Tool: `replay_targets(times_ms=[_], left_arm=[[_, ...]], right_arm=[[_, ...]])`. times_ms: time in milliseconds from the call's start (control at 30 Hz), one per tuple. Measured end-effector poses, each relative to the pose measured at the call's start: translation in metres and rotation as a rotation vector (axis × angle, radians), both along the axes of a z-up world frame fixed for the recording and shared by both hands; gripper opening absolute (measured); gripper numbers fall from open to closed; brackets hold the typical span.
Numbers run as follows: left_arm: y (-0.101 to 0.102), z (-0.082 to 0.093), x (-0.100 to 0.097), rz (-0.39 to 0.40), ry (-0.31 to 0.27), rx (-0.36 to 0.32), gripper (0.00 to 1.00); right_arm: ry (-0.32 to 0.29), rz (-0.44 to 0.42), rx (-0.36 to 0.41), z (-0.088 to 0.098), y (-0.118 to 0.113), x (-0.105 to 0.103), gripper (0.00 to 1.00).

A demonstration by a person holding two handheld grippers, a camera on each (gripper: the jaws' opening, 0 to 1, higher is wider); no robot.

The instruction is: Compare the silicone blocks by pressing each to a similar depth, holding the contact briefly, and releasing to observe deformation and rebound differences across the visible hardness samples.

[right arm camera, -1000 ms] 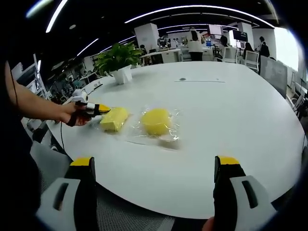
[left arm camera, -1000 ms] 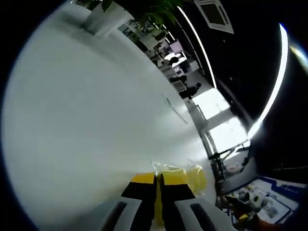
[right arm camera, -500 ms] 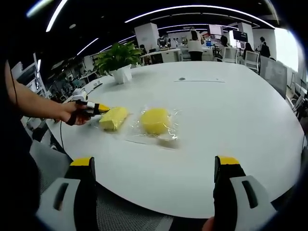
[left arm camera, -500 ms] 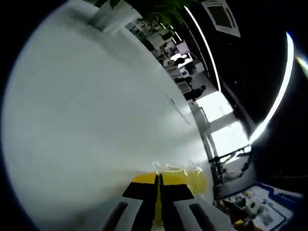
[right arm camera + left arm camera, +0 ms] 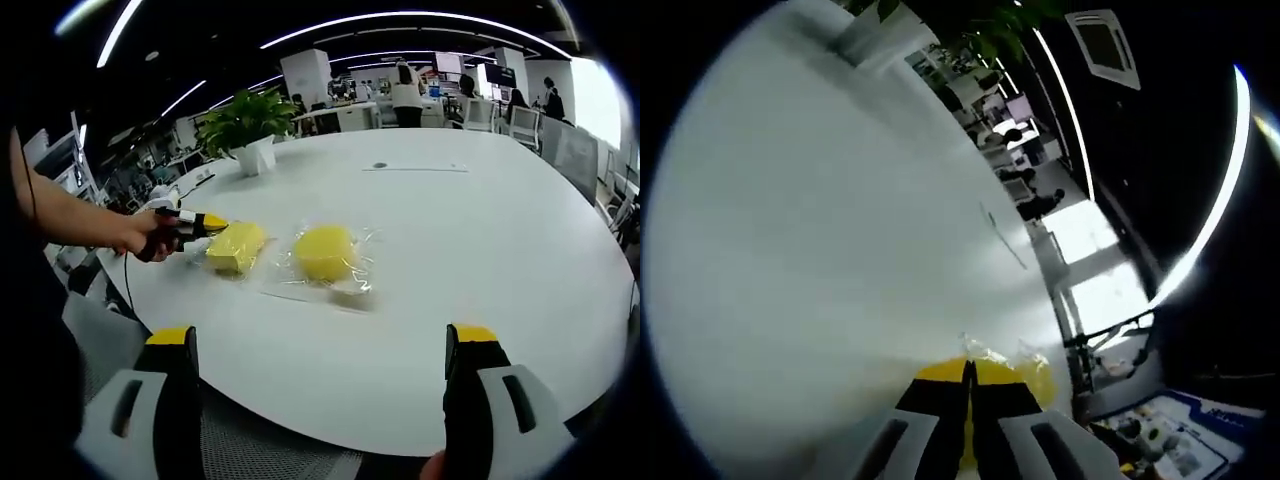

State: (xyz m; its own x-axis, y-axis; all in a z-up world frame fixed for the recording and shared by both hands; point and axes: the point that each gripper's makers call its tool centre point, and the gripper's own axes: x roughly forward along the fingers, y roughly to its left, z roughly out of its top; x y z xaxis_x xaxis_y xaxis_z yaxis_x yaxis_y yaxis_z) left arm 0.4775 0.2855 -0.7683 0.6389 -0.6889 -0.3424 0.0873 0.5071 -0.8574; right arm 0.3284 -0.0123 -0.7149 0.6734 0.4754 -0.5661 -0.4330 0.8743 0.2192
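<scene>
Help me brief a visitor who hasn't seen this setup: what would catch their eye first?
Two yellow silicone blocks in clear wrap lie on the white round table: a squarish block and a round block beside it. The left gripper, jaws closed, meets the squarish block's edge. A potted plant stands at the far side.

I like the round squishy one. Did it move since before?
No. The round yellow block sits in the same spot on the white table, at the same distance from the potted plant.
</scene>
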Motion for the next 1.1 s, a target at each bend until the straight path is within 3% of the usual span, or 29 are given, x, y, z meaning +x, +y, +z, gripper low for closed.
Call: replay_targets(times_ms=[300,467,533,567,633,700,967,1100], left_arm=[[0.0,0.03,0.005,-0.01,-0.065,-0.038,0.0],[-0.007,0.047,0.001,-0.033,-0.127,-0.02,0.0],[-0.009,0.051,-0.003,-0.066,-0.172,0.041,0.0],[-0.009,0.052,-0.005,-0.087,-0.2,0.105,0.0],[-0.014,0.06,-0.01,-0.109,-0.232,0.122,0.0],[-0.016,0.065,-0.014,-0.142,-0.275,0.183,0.0],[-0.017,0.09,-0.014,-0.151,-0.359,0.241,0.0],[-0.014,0.114,-0.012,-0.14,-0.428,0.252,0.0]], right_arm=[[-0.006,0.017,0.001,0.001,0.003,0.003,0.96],[-0.016,0.029,-0.001,0.004,0.006,0.005,0.96],[-0.015,0.034,-0.004,0.004,0.006,0.006,0.96],[-0.016,0.036,-0.004,0.004,0.006,0.006,0.96],[-0.02,0.037,-0.001,0.006,0.007,0.007,0.96],[-0.022,0.041,0.002,0.006,0.009,0.008,0.96],[-0.024,0.072,0.003,0.007,0.019,0.009,0.96],[-0.047,0.084,0.019,0.016,0.022,0.014,0.96]])
